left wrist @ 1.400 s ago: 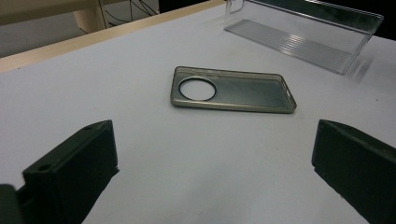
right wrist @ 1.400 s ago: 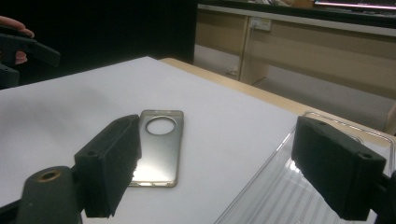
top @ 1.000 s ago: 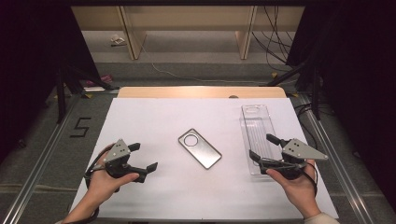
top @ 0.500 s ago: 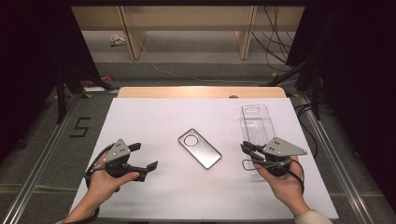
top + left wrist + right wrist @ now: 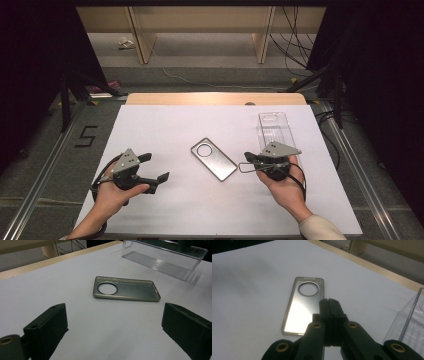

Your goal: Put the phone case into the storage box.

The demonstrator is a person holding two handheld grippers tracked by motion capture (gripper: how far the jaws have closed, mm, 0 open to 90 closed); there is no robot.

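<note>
Black "5" marked on floor (image 5: 88, 136), left of table (image 5: 150, 120)

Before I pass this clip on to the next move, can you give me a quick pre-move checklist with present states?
1. Phone case flat on the white table, ring cutout up: ok.
2. Right gripper jaws shut, nothing between, just closed: ok.
3. Right gripper touching the case: cannot tell.
4. Left gripper open, apart from the case: ok.
5. Clear plastic tray clear of the case: ok.

Three views, one table (image 5: 165, 125)

It is overlooked from six o'clock above; the phone case (image 5: 126, 288) is framed close and low by both gripper views.
</note>
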